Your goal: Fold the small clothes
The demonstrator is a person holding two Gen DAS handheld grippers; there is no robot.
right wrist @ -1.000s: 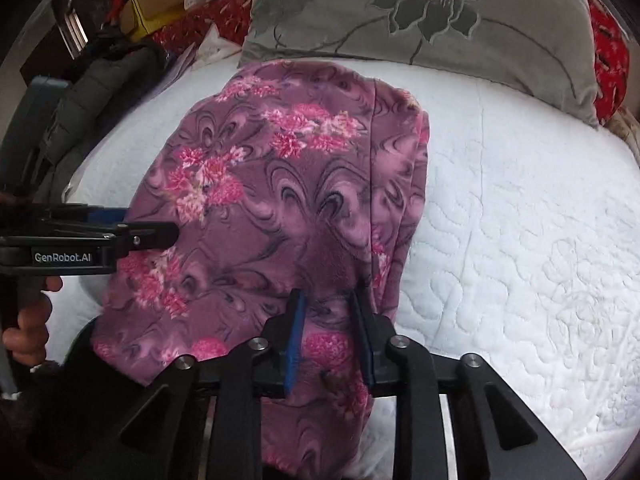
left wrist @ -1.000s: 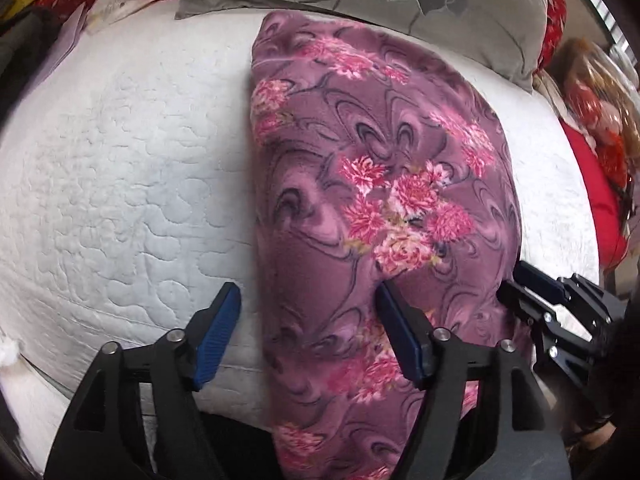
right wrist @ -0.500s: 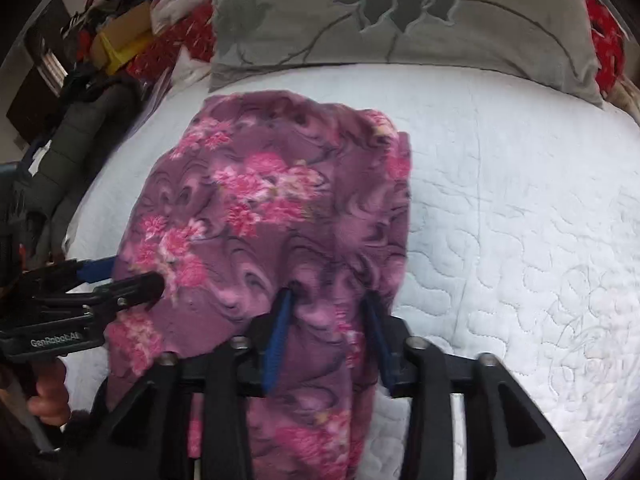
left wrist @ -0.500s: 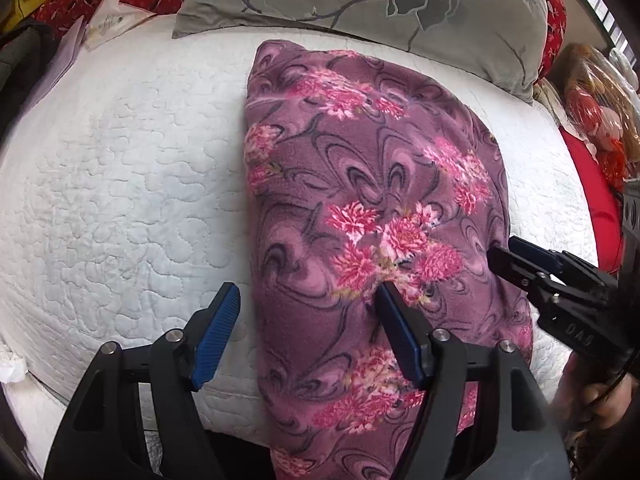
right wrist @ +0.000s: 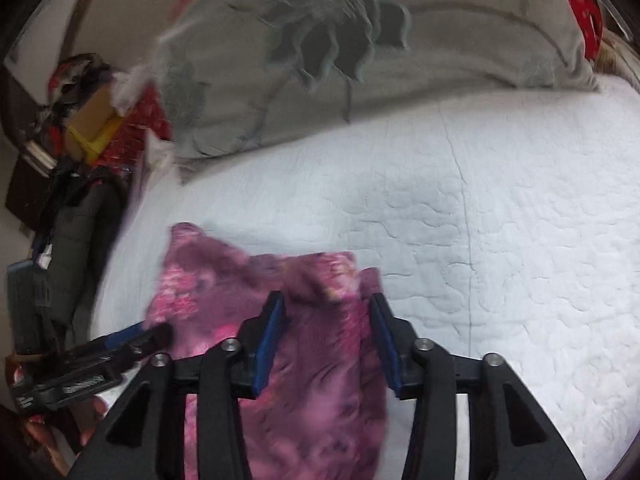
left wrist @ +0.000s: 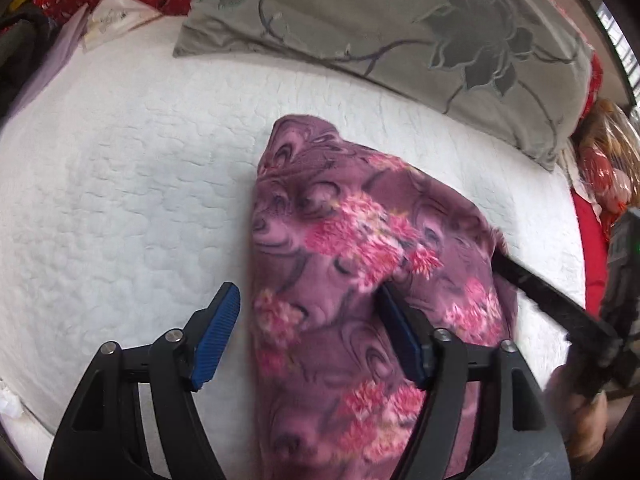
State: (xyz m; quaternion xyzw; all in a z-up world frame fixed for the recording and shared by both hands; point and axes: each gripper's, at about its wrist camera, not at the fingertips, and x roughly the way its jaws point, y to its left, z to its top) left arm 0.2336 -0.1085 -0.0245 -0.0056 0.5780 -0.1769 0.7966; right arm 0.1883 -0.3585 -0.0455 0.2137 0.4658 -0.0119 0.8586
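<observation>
The purple flowered garment (left wrist: 352,280) lay on the white quilt (left wrist: 120,200), filling the lower middle of my left camera's frame. Its long axis ran from the bottom edge up toward the grey pillow (left wrist: 400,28) at the top, narrowing to a rounded corner at the far end.

My left gripper (left wrist: 310,334) pointed steeply down over the garment's left edge. Its jaws were opening and stood wide: the left pad hung over bare quilt, clear of the cloth, and the right pad lay against the fabric with a fold bunched over its tip.

In my right camera's blurred frame, the garment sat low and left of centre. My right gripper (right wrist: 328,342) straddled its right part, jaws closing, with cloth between the pads; I cannot tell whether they pressed on it.
</observation>
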